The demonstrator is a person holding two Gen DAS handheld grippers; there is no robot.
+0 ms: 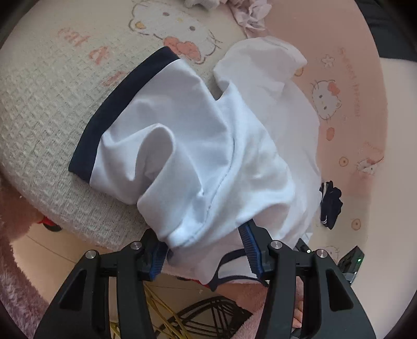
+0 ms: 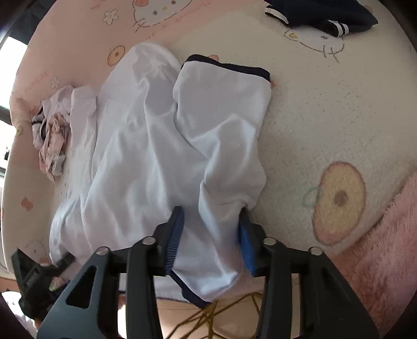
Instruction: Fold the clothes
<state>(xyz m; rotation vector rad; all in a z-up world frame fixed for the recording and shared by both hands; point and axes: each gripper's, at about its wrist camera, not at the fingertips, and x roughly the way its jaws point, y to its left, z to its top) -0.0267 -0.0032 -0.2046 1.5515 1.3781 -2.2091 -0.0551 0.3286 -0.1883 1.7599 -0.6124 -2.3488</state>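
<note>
Although a white shirt (image 1: 208, 146) with navy-trimmed sleeves had been spread over the cartoon-printed blanket (image 1: 52, 104), little folding could be judged as done: the cloth was rumpled, one sleeve was laid back across the body, and the other sleeve was bunched beside it. The near edge of the shirt was draped over the blanket's near rim, where both grippers were placed.

The left gripper (image 1: 206, 250) was seen with its jaws apart, a fold of the shirt's edge lying between the blue pads without being pinched. The right gripper (image 2: 211, 234) was likewise held apart, with a bunch of white cloth between its pads; whether the cloth was pressed at all could not be told. By this reading, the garment had yet to be smoothed, and every proper fold was still left to be made.

Beyond the shirt, a crumpled pale pink garment (image 2: 52, 140) was left near its far sleeve, and a dark navy garment with white stripes (image 2: 323, 18) was lying well apart from the shirt on the other side. Neither was touching the shirt's body, though the pink one could be caught if the sleeve were swung outward. A fluffy pink cover (image 2: 378, 247) was seen by the blanket's near rim.
</note>
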